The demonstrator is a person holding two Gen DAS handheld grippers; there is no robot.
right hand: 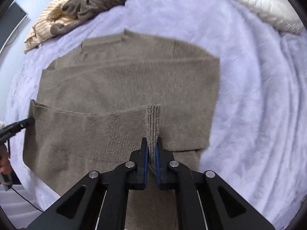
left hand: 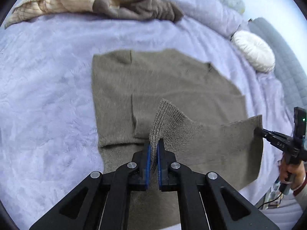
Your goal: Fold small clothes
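Note:
A taupe knit sweater (left hand: pixel 163 80) lies spread on a lilac bedspread; it also shows in the right wrist view (right hand: pixel 124 80). Its ribbed bottom hem is lifted off the bed and stretched between my two grippers. My left gripper (left hand: pixel 153 143) is shut on one hem corner, ribbing bunched between its blue pads. My right gripper (right hand: pixel 151 143) is shut on the other hem corner. Each gripper shows at the edge of the other's view, the right one (left hand: pixel 258 131) and the left one (right hand: pixel 31 121), both pinching the hem.
A pile of other clothes, cream striped and brown, (left hand: pixel 86 0) lies at the bed's far edge, also in the right wrist view (right hand: pixel 76 13). A white round cushion (left hand: pixel 253 50) sits at the head of the bed. The lilac bedspread (left hand: pixel 48 86) surrounds the sweater.

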